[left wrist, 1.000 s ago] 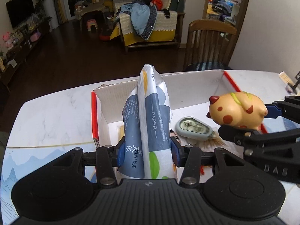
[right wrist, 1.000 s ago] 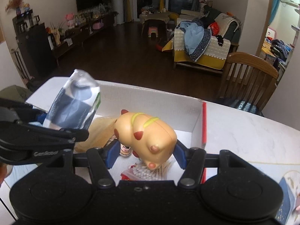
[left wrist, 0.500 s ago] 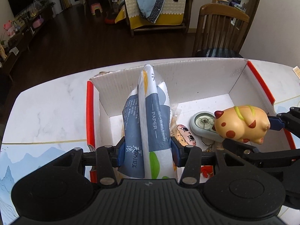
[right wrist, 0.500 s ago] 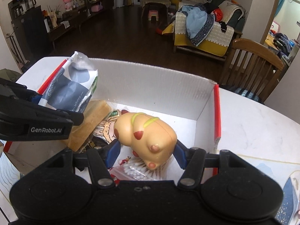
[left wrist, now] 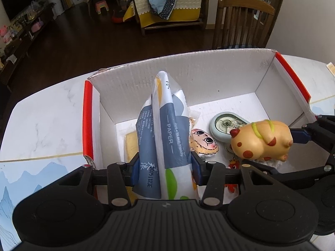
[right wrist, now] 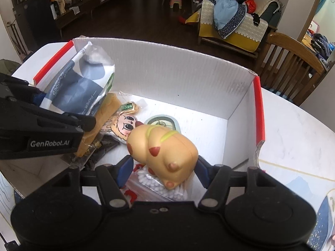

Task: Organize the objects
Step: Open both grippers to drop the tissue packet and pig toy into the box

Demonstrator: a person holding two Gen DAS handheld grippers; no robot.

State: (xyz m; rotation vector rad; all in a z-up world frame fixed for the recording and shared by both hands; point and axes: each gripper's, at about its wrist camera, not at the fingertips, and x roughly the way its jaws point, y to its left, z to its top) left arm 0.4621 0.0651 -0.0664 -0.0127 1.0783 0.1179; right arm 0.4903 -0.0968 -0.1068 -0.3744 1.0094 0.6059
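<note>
Left wrist view: one left gripper (left wrist: 165, 170) is clamped on one tissue pack (left wrist: 165, 138), which stands upright between the blue pads over the left part of one open cardboard box (left wrist: 188, 79) with white walls and red edge strips. Counted on the box floor: one yellow wrapped slab (left wrist: 130, 146) just left of the pack, one cartoon-face charm (left wrist: 204, 144) just right of it, one pale oval tape measure (left wrist: 225, 126) beyond the charm, and one small red trinket (left wrist: 232, 164) near the front wall. One right gripper (left wrist: 293, 144) enters from the right edge, closed on one orange toy pig (left wrist: 261, 141) held above the right part of the box. The box rests on one white marble-pattern bench (left wrist: 46, 123); one blue landscape mat (left wrist: 31, 173) covers its near left corner. Behind the bench stand one wooden chair (left wrist: 244, 23), one sofa (left wrist: 167, 6) piled with clothes, one small stool (left wrist: 102, 6) and a dark wood floor. Right wrist view: the right gripper (right wrist: 164, 169) is clamped on the toy pig (right wrist: 163, 150), over one clear bag of cotton swabs (right wrist: 155, 185) at the near side of the box (right wrist: 188, 79). The left gripper (right wrist: 41, 113) reaches in from the left, holding the tissue pack (right wrist: 83, 83) tilted over the yellow slab (right wrist: 102, 121). The charm (right wrist: 123, 123) and tape measure (right wrist: 162, 123) lie beyond the pig. The bench (right wrist: 293, 142) extends to the right; the chair (right wrist: 291, 60), the sofa (right wrist: 234, 25) and one long low cabinet (right wrist: 83, 8) stand behind.
</note>
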